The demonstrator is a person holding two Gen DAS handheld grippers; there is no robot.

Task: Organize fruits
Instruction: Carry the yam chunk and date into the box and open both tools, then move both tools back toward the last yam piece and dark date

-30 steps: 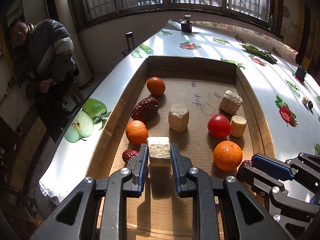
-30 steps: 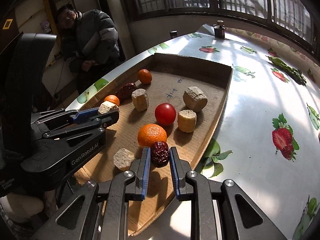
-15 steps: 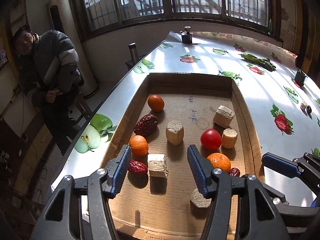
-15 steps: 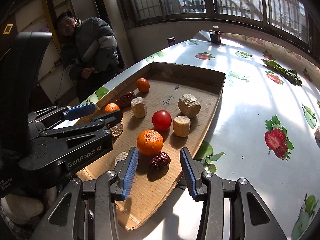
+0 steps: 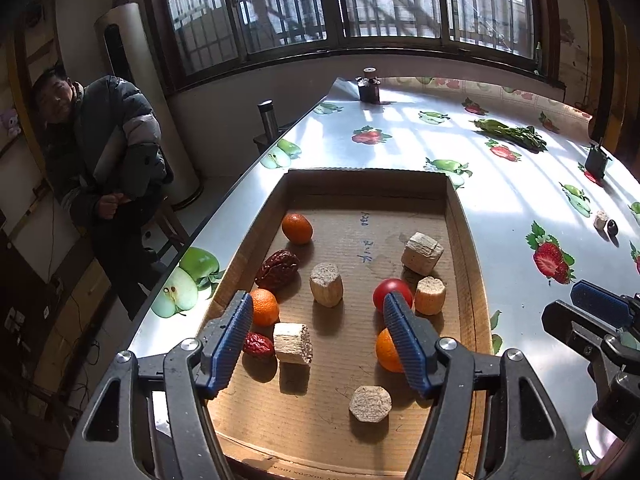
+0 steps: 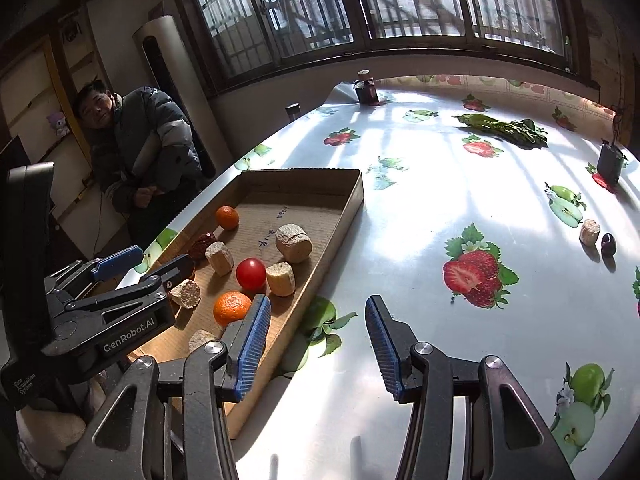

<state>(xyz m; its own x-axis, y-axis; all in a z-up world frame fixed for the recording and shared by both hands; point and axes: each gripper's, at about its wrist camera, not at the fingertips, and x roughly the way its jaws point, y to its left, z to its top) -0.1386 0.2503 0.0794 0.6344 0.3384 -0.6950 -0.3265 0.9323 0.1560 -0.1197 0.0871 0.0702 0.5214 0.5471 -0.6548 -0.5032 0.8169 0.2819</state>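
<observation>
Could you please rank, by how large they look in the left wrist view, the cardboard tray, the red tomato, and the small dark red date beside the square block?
1. Brown cardboard tray, by far the largest.
2. Round red tomato, partly hidden behind a claw finger.
3. Small wrinkled dark red date, the smallest, though nearer the camera.

Cardboard tray (image 5: 466, 240) on desk: three oranges (image 5: 297, 229), red tomato (image 5: 390, 290), two wrinkled dates (image 5: 278, 269), five tan blocks (image 5: 326, 284) scattered apart.
</observation>
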